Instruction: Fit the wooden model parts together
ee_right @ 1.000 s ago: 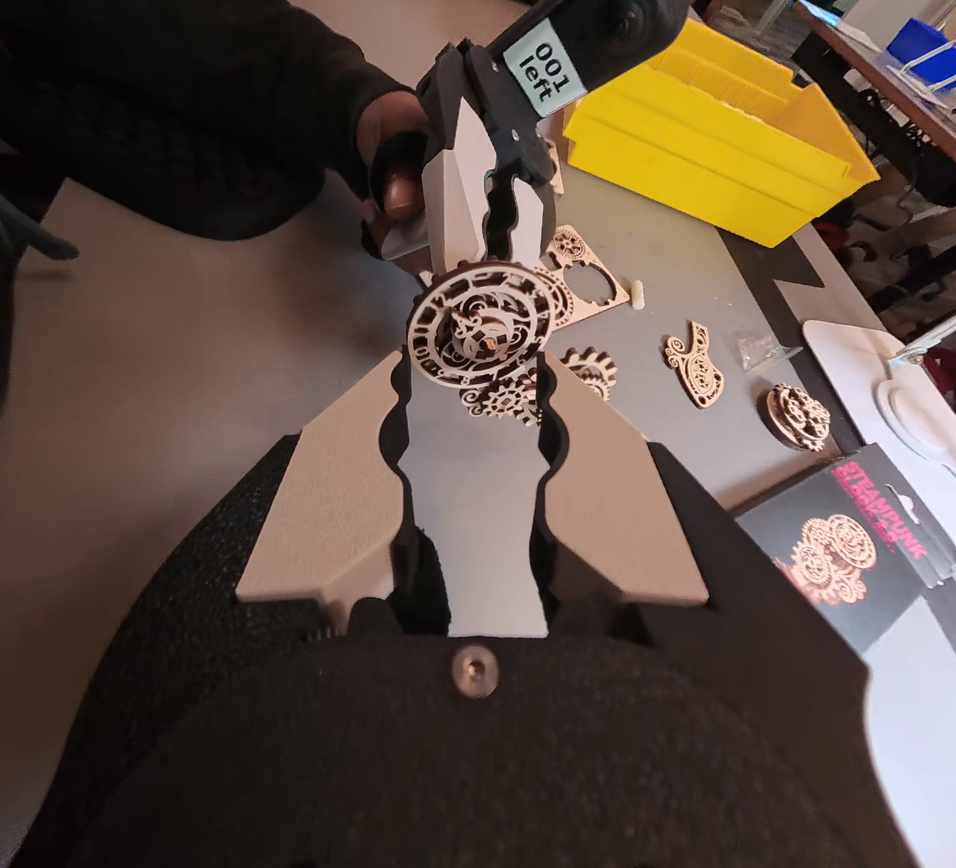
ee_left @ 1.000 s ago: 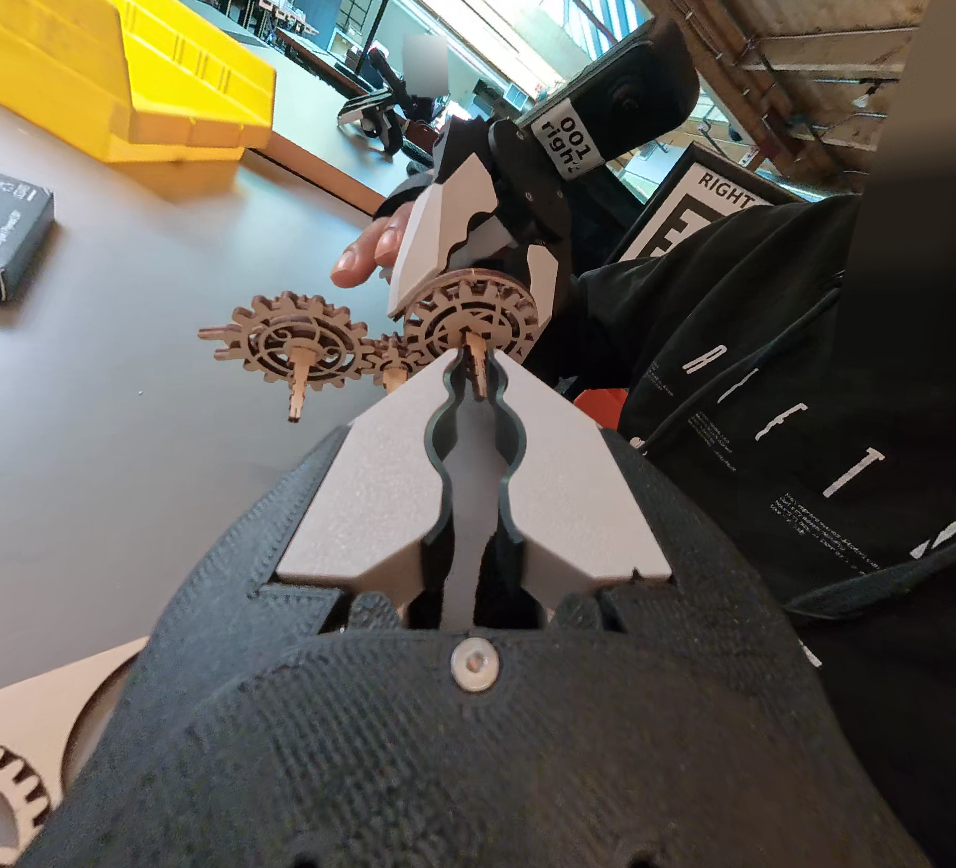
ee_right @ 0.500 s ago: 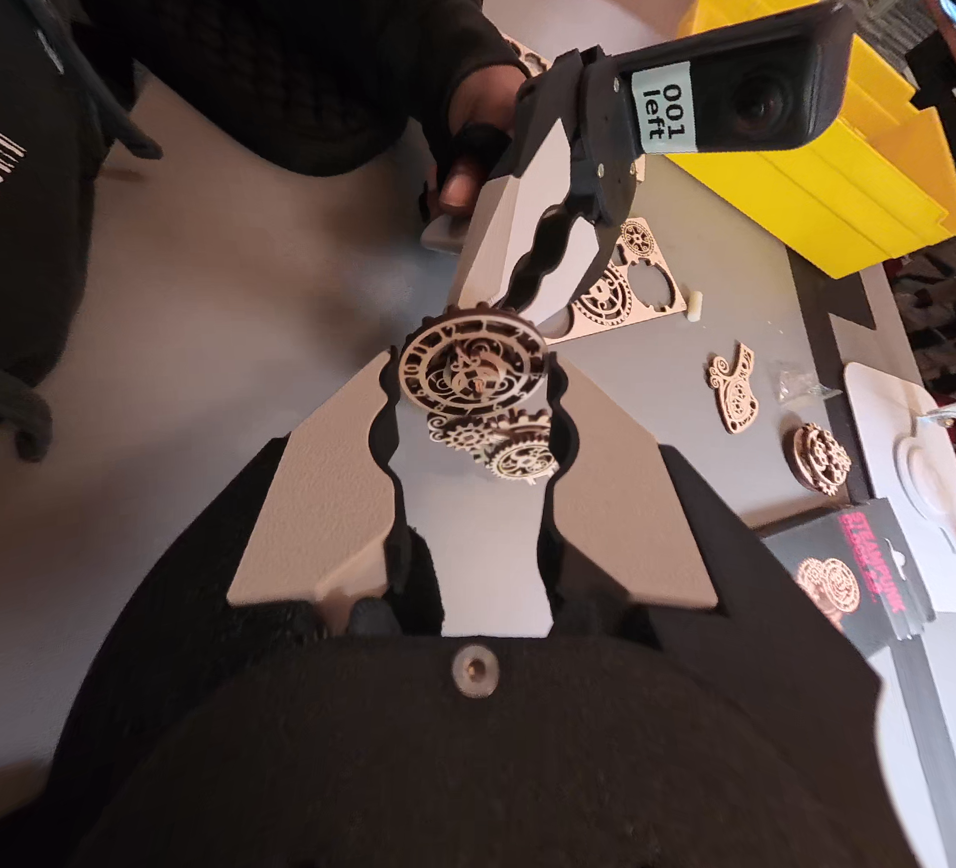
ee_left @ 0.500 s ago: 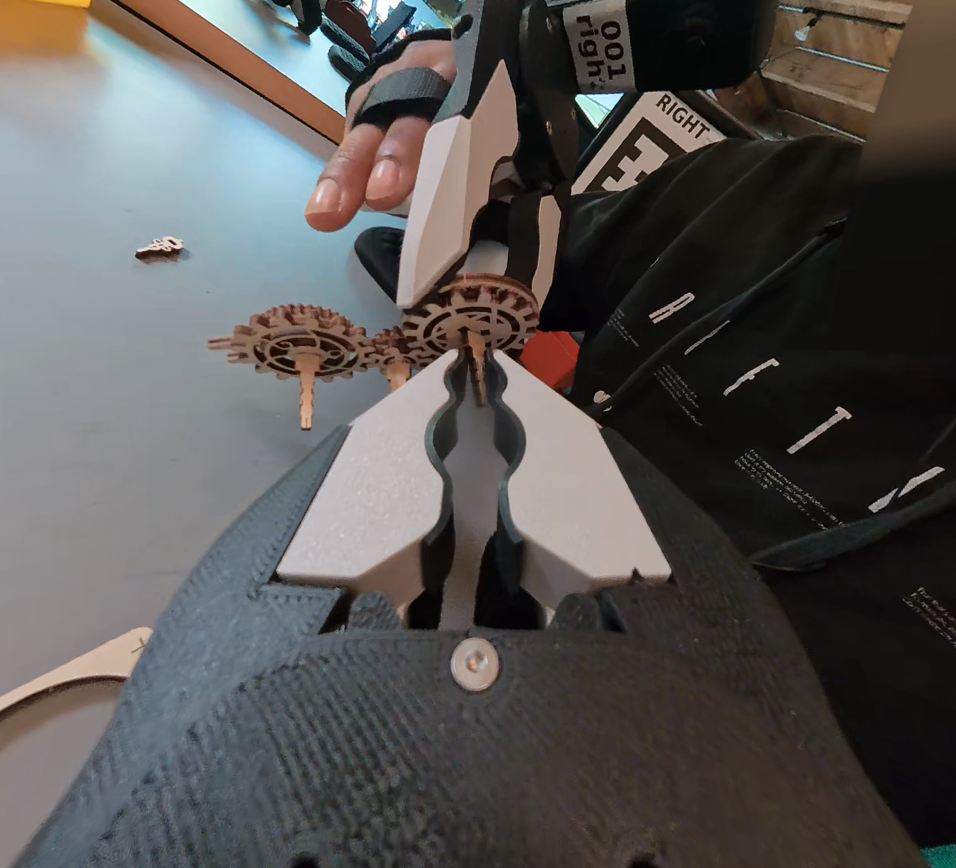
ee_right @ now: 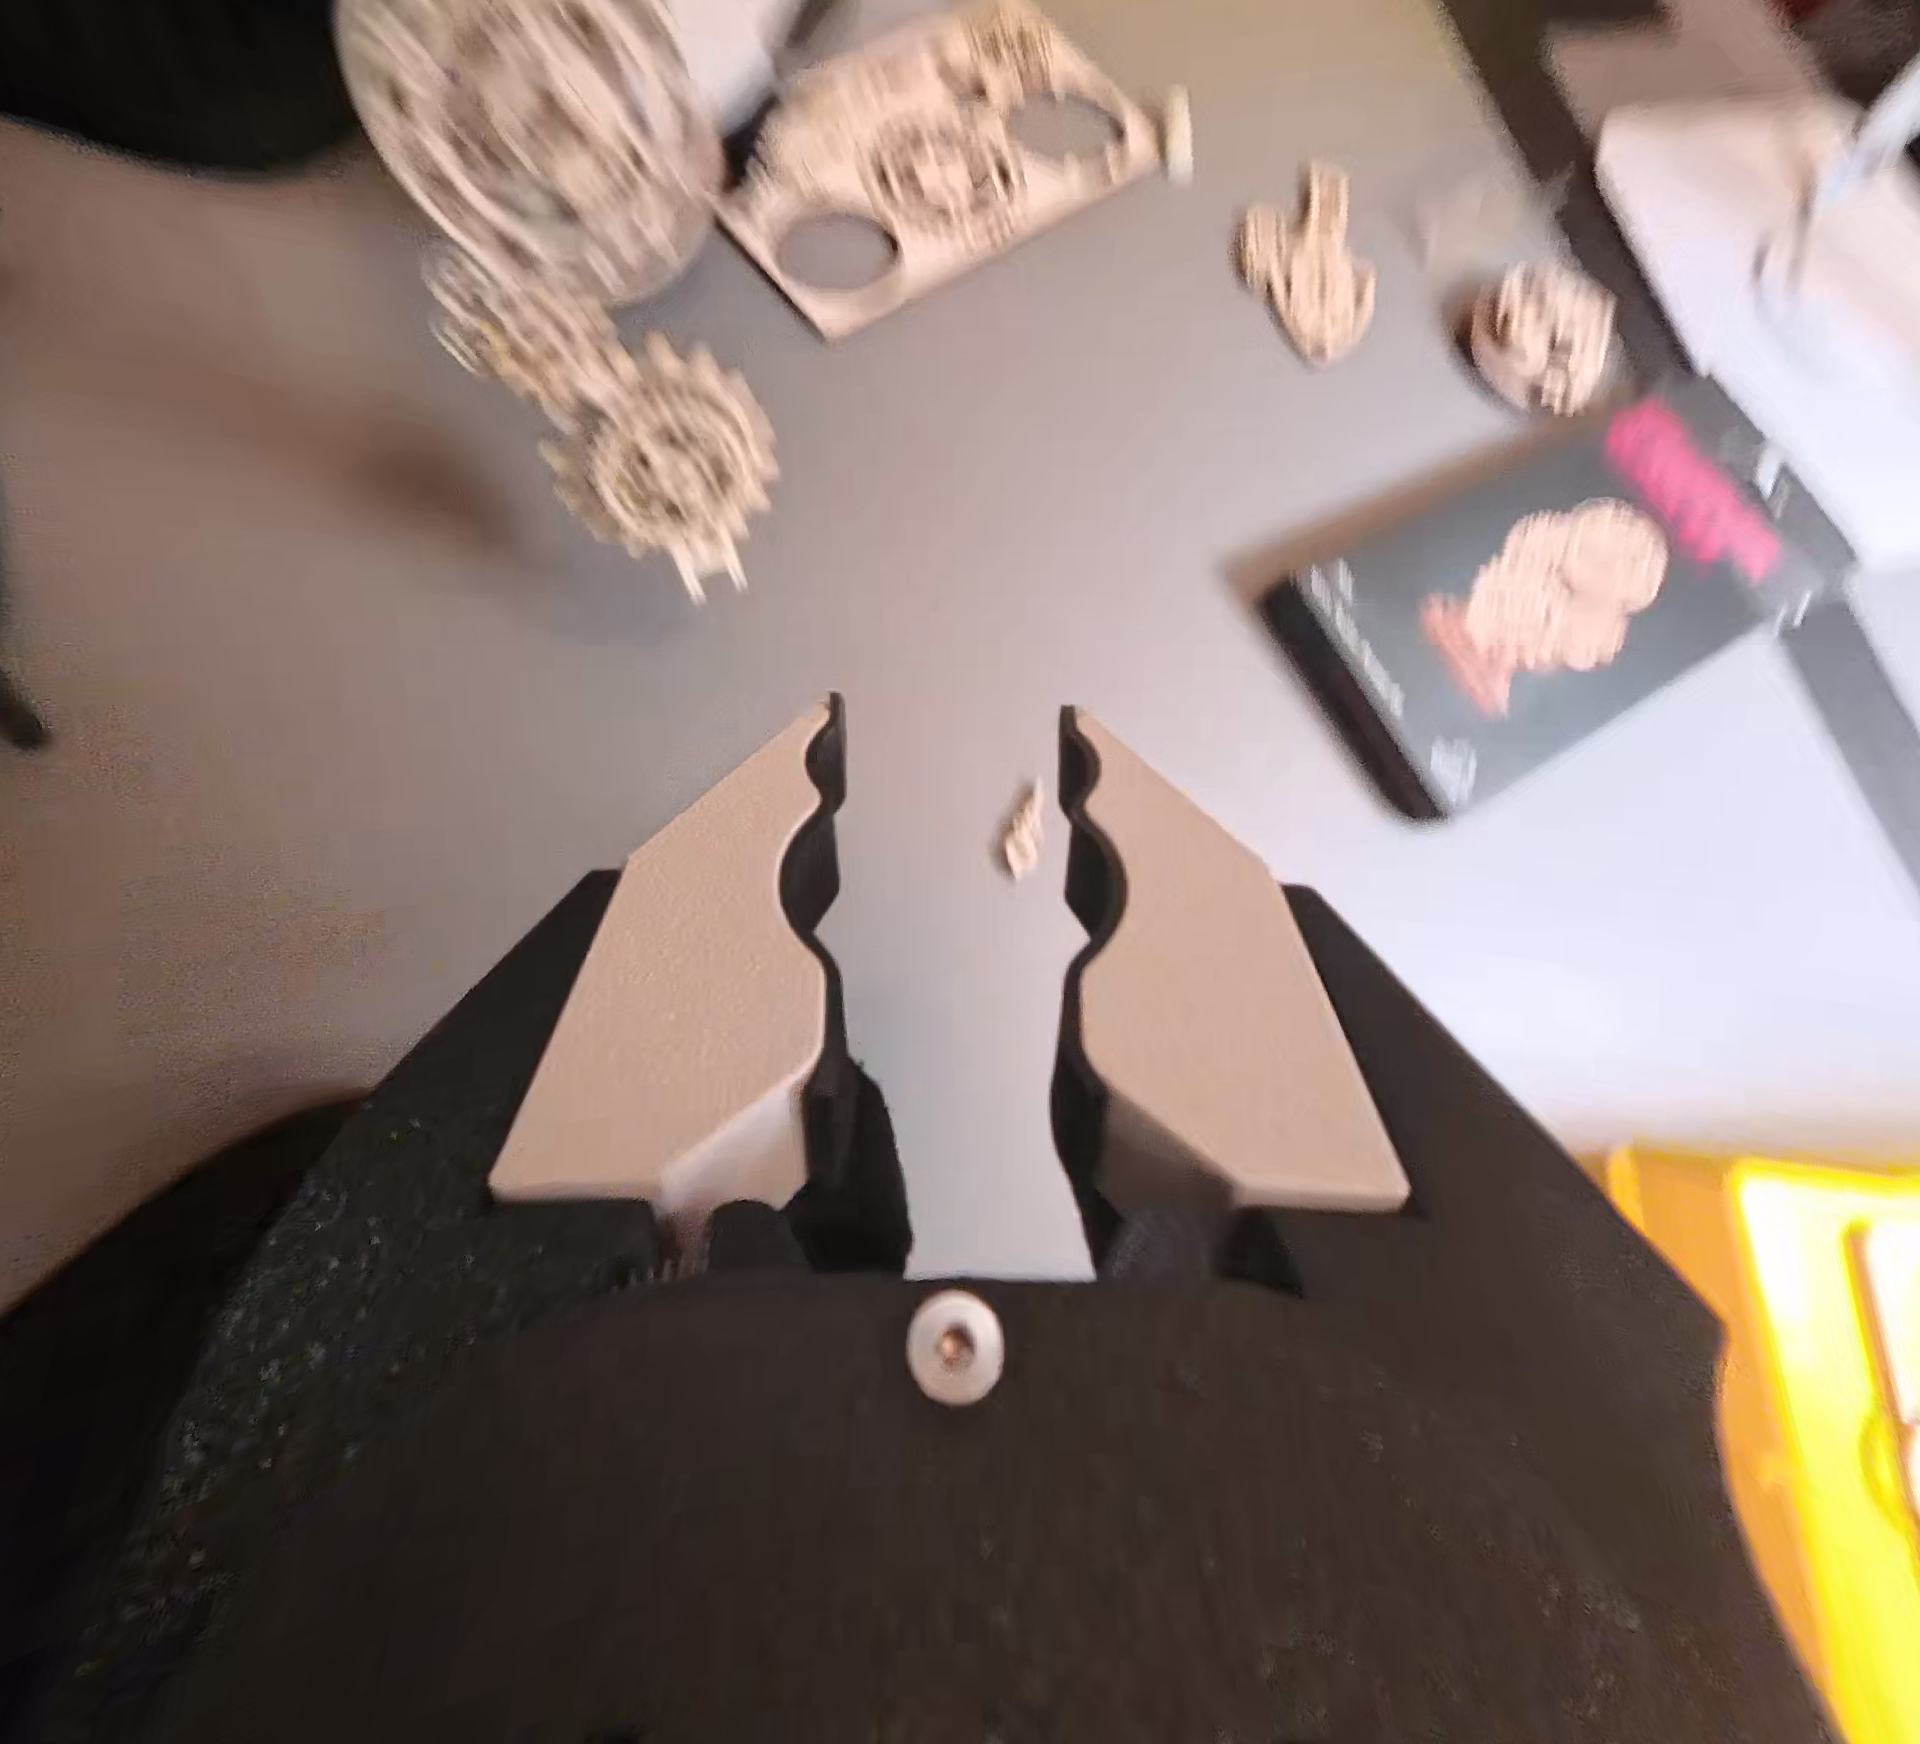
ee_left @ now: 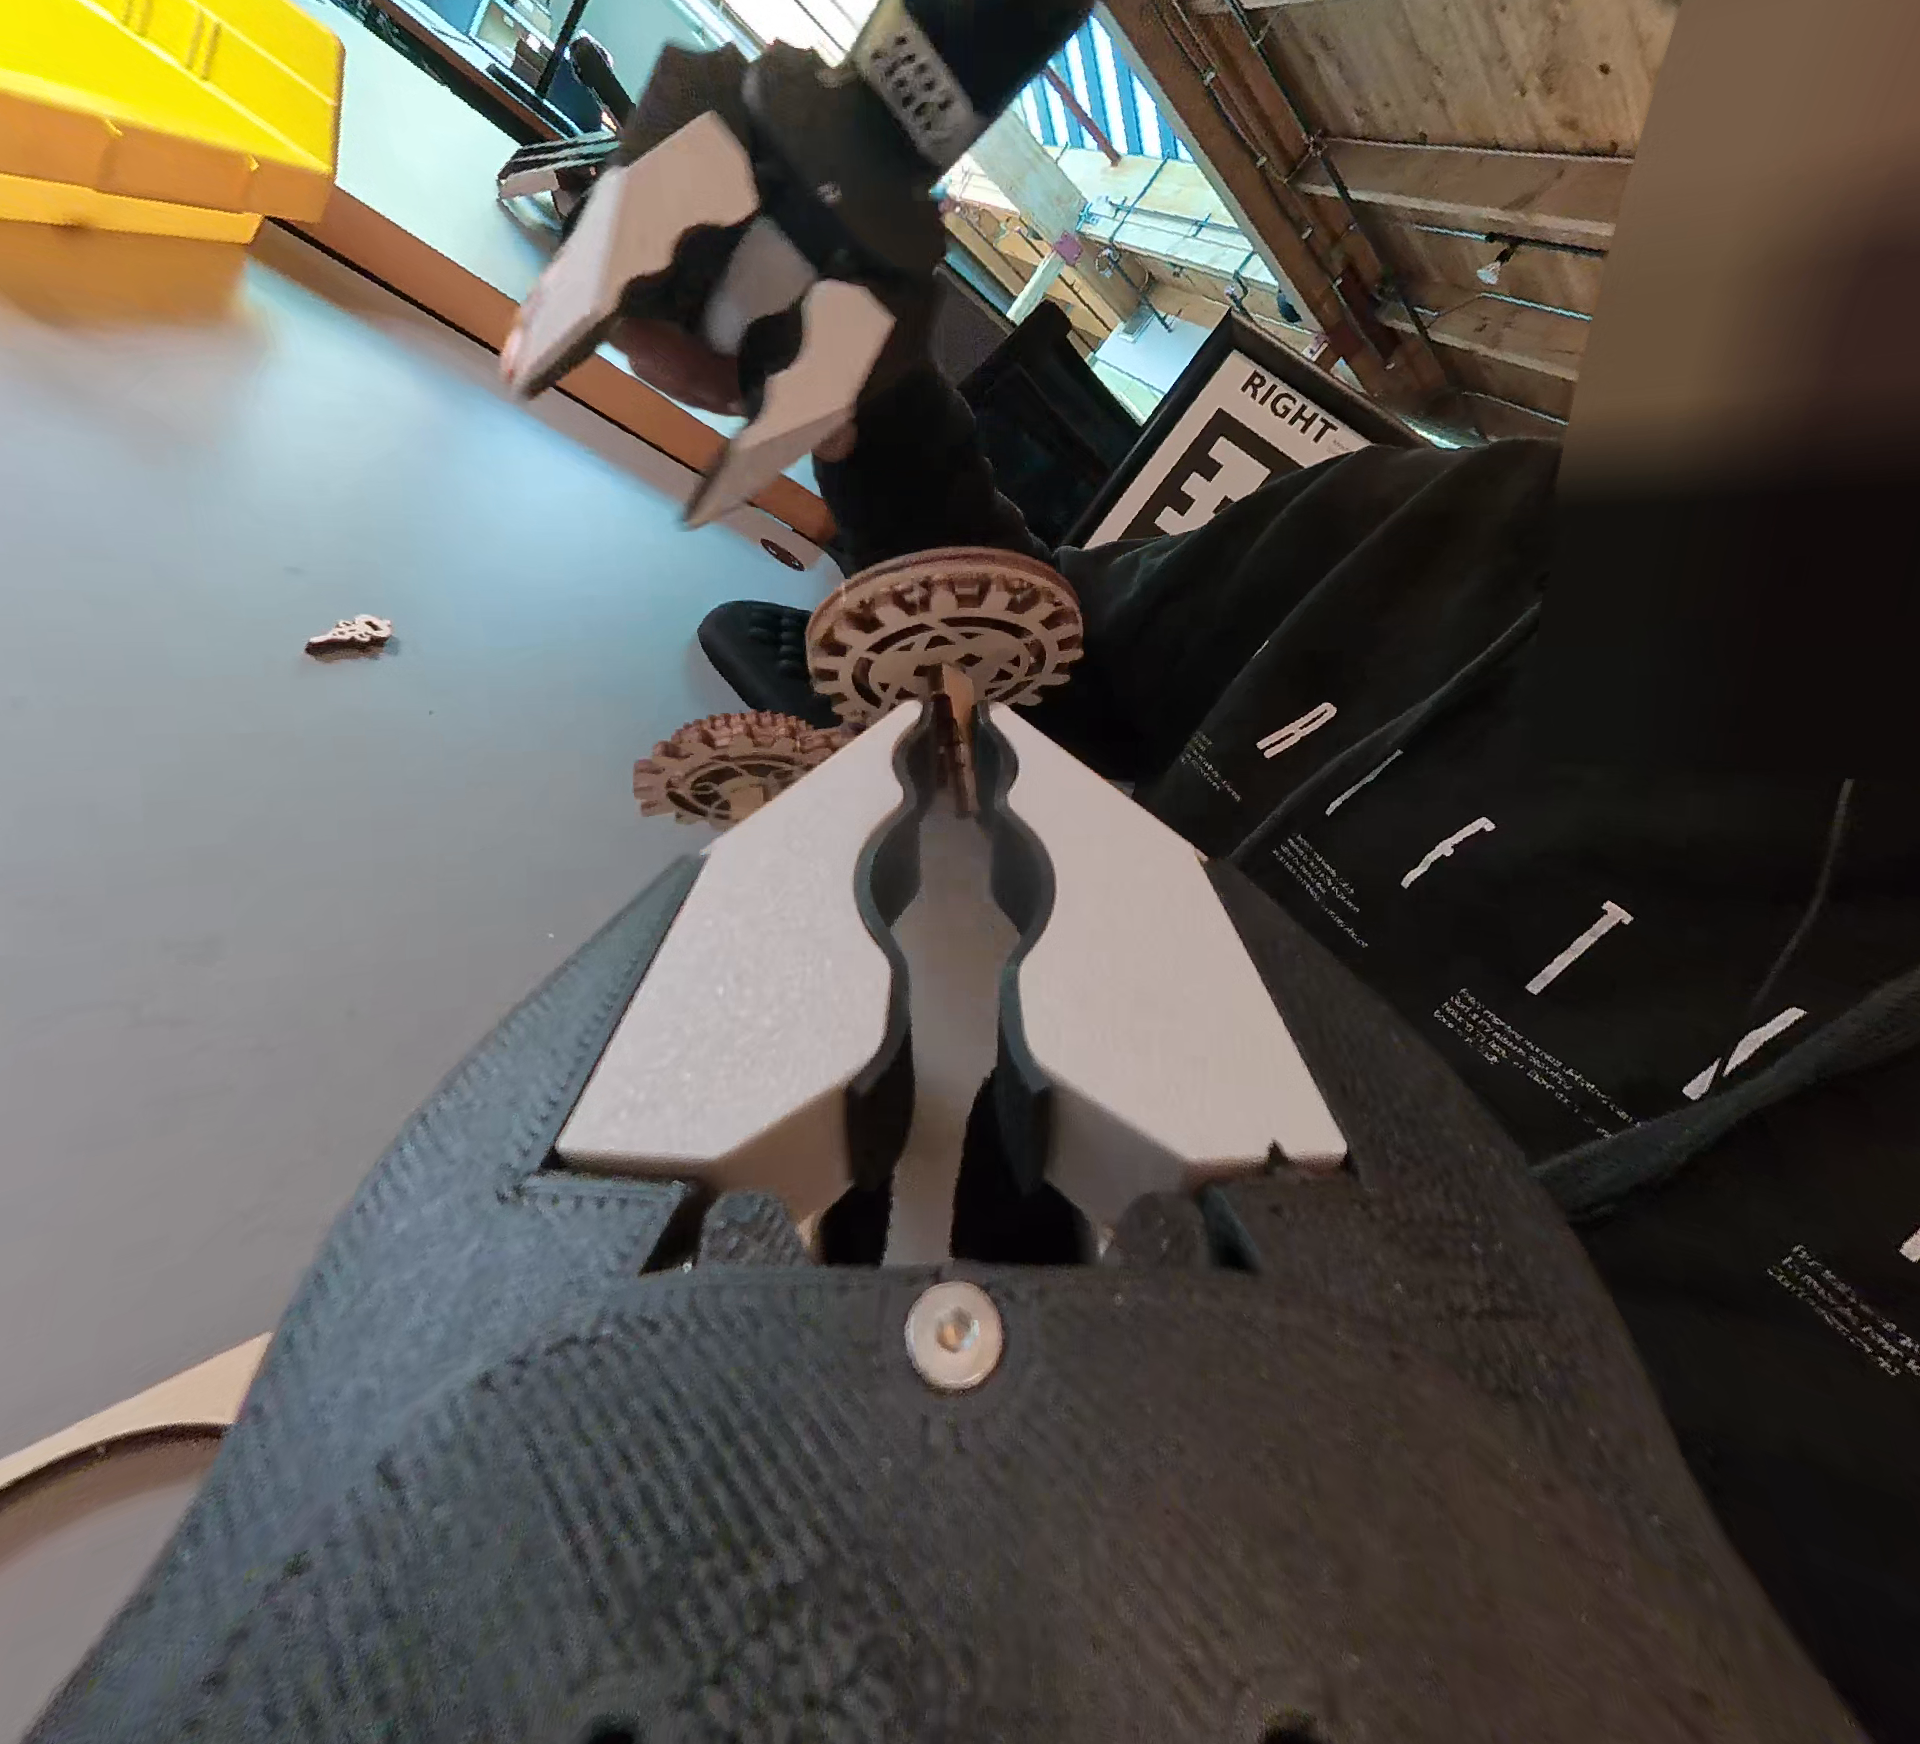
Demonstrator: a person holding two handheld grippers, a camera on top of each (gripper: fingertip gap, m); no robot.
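Gear assembly [ee_left: 940,645] — a large fretwork wheel with 2 smaller cogs hanging off its side — is held up off the grey table [ee_left: 260,811] by the left gripper [ee_left: 951,738], whose fingers are pressed together on the short wooden axle peg under the big wheel. In the right wrist view the same cluster shows blurred at upper left, well clear of the tabletop.

The right gripper [ee_right: 945,738] is spread and carries nothing. From the left wrist view it hangs above and beyond the wheel, apart from it. Between its fingers in its own view lies a tiny wooden piece [ee_right: 1023,827] on the table, near the right finger. Farther off sit the punched-out parts sheet [ee_right: 935,156], 2 loose carved pieces [ee_right: 1309,266] and the dark kit box [ee_right: 1538,603].

The step in hand, as I read it, is fetching the next part while the left side keeps the assembly steady. To do it well:
- Keep the left pinch firm and the wheel level — the peg is a thin hold, and the hanging cogs could swing or slip off if it tilts.
- Bring the right gripper down square over the small piece, since a flat sliver may skid when only 1 finger touches.
- Let the blur settle before closing; the right view is too smeared to judge the piece's orientation.
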